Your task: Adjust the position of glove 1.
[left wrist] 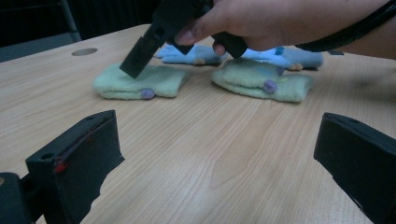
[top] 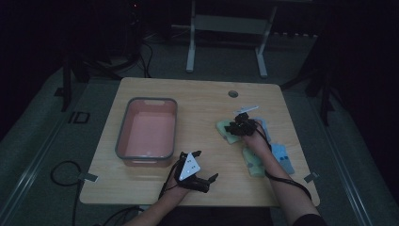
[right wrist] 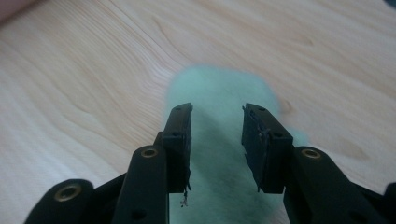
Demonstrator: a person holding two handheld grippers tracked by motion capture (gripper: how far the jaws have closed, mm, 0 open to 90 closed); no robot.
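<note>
Two risks as your right gripper (right wrist: 216, 123), jaws half-spread astride the green sock (right wrist: 224, 154) at the counter's (top: 197, 94) 3 o'clock: shallow bite, fabric slips; left gripper (left wrist: 219, 154) idles spread.

Pale green sock (left wrist: 140, 81): fuzzy, folded flat, small purple dot on near edge. Lies on wooden surface (left wrist: 210, 154), right half, farthest from person among the socks. In right gripper view same green sock (right wrist: 224, 140) spreads flat under and between jaws, lengthwise along them; whether they touch it is hard to tell, view blurred.
</note>
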